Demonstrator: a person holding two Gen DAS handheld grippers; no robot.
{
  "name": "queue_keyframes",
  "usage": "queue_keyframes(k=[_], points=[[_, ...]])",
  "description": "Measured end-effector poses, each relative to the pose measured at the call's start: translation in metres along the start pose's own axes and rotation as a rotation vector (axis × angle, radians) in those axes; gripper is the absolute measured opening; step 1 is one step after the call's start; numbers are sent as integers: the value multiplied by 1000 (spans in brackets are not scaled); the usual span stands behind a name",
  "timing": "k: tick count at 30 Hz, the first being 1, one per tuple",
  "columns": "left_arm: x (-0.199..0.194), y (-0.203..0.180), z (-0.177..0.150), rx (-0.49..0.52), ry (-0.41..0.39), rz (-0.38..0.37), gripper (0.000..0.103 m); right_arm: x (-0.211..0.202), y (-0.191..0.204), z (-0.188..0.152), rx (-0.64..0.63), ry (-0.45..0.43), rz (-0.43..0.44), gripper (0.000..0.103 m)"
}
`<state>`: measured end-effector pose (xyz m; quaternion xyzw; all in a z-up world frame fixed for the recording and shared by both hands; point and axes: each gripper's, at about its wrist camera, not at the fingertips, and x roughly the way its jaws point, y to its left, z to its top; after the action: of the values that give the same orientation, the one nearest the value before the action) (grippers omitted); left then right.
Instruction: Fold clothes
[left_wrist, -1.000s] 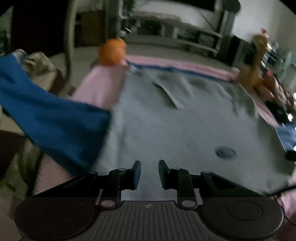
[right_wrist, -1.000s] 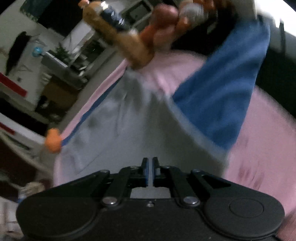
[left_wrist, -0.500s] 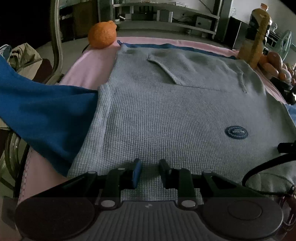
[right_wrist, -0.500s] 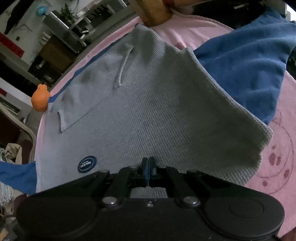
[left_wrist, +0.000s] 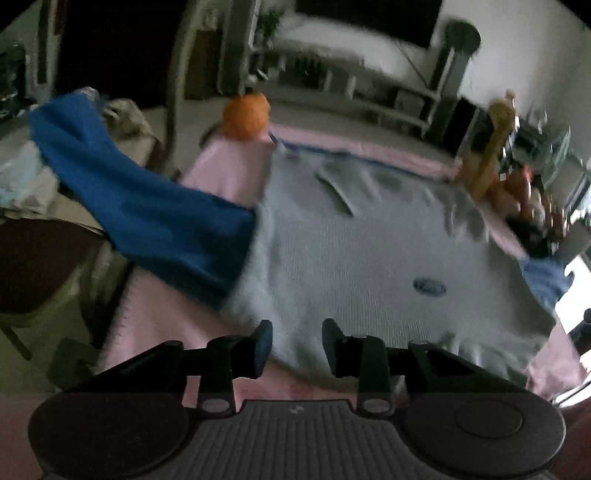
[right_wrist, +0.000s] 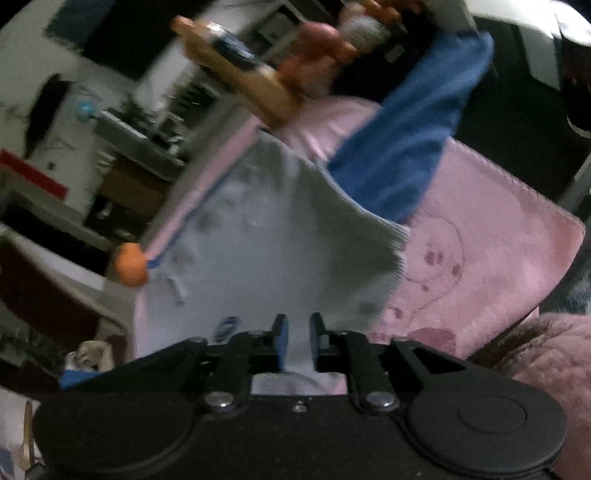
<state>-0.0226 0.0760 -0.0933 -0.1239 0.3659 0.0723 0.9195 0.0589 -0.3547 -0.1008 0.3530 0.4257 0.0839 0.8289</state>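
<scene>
Currently the grey knit garment (left_wrist: 369, 251) lies spread flat on the pink blanket (right_wrist: 480, 251) that covers the counter, body panel open, a small dark oval badge (left_wrist: 429, 286) near the hem side closest to me. Blue sleeves run off to either side: one (left_wrist: 147, 206) trails off the counter's left edge toward a chair, the other (right_wrist: 413, 133) runs up and away in the right wrist view. Both views are motion-blurred, so fine detail is poor.

Left gripper (left_wrist: 297, 341): jaws stand well apart, nothing between them, hovering over the near hem. Right gripper (right_wrist: 295, 341): jaws parted by a narrower gap, with grey fabric showing behind; I cannot tell for certain whether cloth is pinched, but I judge it empty.

Handling notes: waffle-type knit, soft and limp, moderately thick; I expect it to drape and stretch rather than hold a crease, and to drag on the fleecy blanket rather than slide. Not fragile. Best purchase looks to be the ribbed hem corners or the sleeve seams, where the fabric is doubled. Lift it clear instead of dragging it.

Hazards: an orange (left_wrist: 245, 114) at the far left corner and a bottle (left_wrist: 491, 147) with other items at the far right could be swept by a swinging sleeve.
</scene>
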Motion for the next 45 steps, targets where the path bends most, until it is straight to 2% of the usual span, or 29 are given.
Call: queue_keyframes(k=[4,6,8,12,16,18,20,23,27,30,32,35,36,37,38,39,45], points=[[-16,35,18,-129,-46,49,34,-12,30,-2,-42,-19,113,31],[-24,60,28,-193,-74,72,36,-11,49,-2,-90,-30,154,38],[-32,86,37,-245,-113,98,38,-5,65,-5,-122,-28,185,41],[-48,139,64,-314,-231,178,38,15,101,-10,-134,-5,251,43],[-50,184,101,-337,-332,230,39,36,137,-14,-145,17,316,47],[-46,201,119,-313,-368,235,41,46,155,-17,-151,29,349,50],[-36,213,134,-244,-378,235,46,53,168,-20,-168,30,364,51],[-10,227,148,-150,-327,225,49,62,184,-25,-202,27,375,53],[13,234,155,-91,-293,248,49,74,200,-31,-234,32,382,54],[31,240,161,-46,-267,264,58,83,203,-32,-233,48,372,55],[43,243,164,-17,-250,275,58,88,204,-33,-230,58,364,55],[54,244,166,30,-242,287,52,96,202,-37,-230,76,355,55],[55,241,166,45,-244,292,44,99,201,-38,-232,80,348,55],[55,237,165,60,-245,300,23,101,200,-38,-232,83,342,55],[54,233,165,73,-246,310,10,102,198,-38,-228,84,338,55],[52,229,164,85,-252,323,5,103,196,-38,-224,84,335,55],[20,190,167,116,-282,367,4,95,181,-28,-185,72,350,55]])
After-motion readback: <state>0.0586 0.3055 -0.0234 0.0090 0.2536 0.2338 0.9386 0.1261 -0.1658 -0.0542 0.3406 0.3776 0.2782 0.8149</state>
